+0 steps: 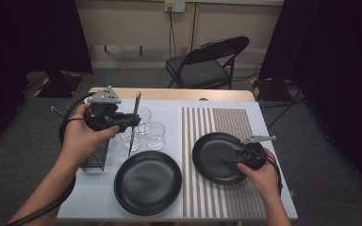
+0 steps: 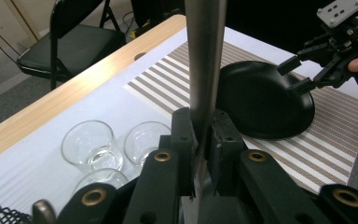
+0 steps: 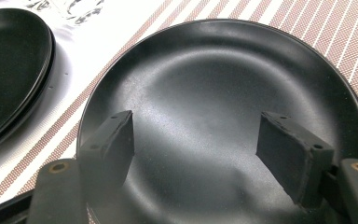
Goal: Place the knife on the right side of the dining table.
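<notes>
My left claw (image 1: 133, 120) is clamped on a metal knife (image 1: 133, 123), glasses (image 1: 155, 135) just below. My right claw (image 3: 196, 149) gapes over the black plate (image 3: 223, 93) on the striped mat (image 1: 219, 117); folding chair (image 1: 207, 61) beyond the table (image 1: 169, 93).

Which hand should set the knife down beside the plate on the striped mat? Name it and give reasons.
Left. The left gripper is already shut on the knife. The right gripper hangs open over the plate on the striped mat, holding nothing.

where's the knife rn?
High view, left side: the knife is upright, clamped in the left tool, above the glasses, behind the near plate.
</notes>
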`<state>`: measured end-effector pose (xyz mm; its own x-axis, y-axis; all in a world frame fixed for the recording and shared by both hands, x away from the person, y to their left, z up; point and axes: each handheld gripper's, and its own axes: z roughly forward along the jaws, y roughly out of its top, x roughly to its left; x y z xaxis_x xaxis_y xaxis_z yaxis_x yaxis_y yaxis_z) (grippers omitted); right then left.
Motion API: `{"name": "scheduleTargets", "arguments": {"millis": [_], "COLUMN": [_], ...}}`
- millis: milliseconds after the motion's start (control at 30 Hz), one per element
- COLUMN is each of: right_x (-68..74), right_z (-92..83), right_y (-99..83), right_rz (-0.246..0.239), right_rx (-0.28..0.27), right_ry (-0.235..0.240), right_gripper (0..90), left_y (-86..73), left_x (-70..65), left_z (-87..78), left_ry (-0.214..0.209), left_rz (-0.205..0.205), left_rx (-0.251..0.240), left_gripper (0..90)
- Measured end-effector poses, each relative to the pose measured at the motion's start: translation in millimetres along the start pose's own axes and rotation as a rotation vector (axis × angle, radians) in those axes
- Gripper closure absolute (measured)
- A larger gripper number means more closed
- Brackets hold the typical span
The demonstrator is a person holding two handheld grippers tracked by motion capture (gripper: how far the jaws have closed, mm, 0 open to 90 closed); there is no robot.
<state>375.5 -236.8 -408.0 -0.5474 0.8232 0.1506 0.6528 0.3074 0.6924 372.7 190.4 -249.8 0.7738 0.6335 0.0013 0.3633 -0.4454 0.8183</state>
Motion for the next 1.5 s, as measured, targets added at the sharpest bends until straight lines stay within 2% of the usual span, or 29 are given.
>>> {"name": "scheduleTargets", "arguments": {"millis": [300, 633, 800, 1133, 1233, 1267, 1500], "right_x": [1.0, 7.8, 10.4, 19.0, 22.0, 23.0, 28.4], "right_z": [-4.1, -8.6, -11.4, -18.7, -20.7, -21.0, -26.9], "right_y": [6.4, 21.4, 29.4, 49.2, 54.9, 56.6, 68.0], "right_rz": [0.005, -0.015, -0.026, -0.066, -0.062, -0.063, -0.07], "right_rx": [0.001, 0.008, 0.0, 0.008, 0.004, 0.003, -0.015], "right_ry": [0.008, 0.006, 0.013, 0.012, 0.031, 0.04, 0.057], "right_gripper": [27.0, 26.9, 26.9, 26.8, 26.9, 26.9, 26.9], "left_y": [1.2, -2.2, 2.2, 7.5, 7.9, 8.7, 12.1], "left_x": [-1.8, -1.5, -3.1, -8.3, -9.7, -9.8, -12.3], "left_z": [13.2, 25.7, 27.2, 35.0, 36.9, 37.2, 40.9], "left_ry": [-0.028, -0.042, -0.039, -0.043, -0.05, -0.045, -0.046], "left_rz": [0.0, -0.016, -0.003, -0.002, -0.002, 0.012, 0.004], "left_rx": [-0.009, -0.01, -0.01, -0.005, -0.005, 0.004, -0.009], "left_gripper": [82.1, 82.1, 82.1, 82.1, 82.1, 82.1, 82.1]}}
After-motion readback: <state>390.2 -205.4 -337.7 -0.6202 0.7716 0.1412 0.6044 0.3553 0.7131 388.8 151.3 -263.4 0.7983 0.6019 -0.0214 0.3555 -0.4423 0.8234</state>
